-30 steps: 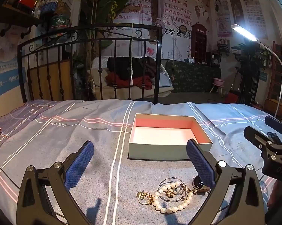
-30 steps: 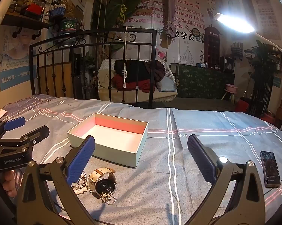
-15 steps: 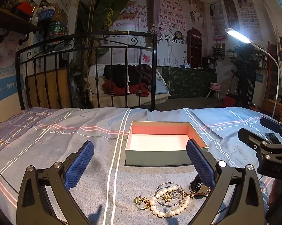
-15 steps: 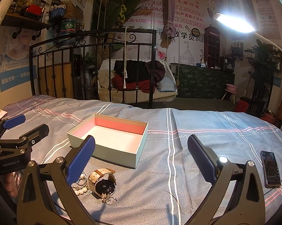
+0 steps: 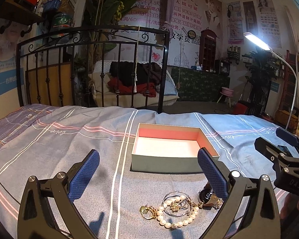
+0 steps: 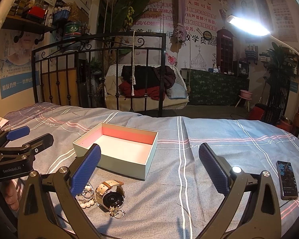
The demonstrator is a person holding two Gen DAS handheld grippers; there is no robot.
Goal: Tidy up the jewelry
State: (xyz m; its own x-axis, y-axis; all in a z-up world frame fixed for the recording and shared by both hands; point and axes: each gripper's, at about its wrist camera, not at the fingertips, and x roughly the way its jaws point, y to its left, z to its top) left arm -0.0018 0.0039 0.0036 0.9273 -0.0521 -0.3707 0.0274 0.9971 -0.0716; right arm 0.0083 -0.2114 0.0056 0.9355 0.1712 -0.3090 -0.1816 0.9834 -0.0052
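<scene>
Two grippers are up over the bedspread (image 5: 50,149), and I see both spread wide with nothing between their pads. The left gripper (image 5: 148,171) points at the box (image 5: 165,162), which sits open on the bedspread, pink inside and with nothing in it. Just in front of the box, on my side, lies the jewelry in a small heap: a pearl bracelet (image 5: 176,220) curled round some thin silver rings (image 5: 175,205), a gold ring (image 5: 148,211) touching its left end, and a watch (image 5: 207,196) at its right end, partly behind the left gripper's right finger. From the right gripper (image 6: 149,169) I see the watch (image 6: 111,196) near the box's front corner. A phone (image 6: 286,180) lies well to the right of the box.
</scene>
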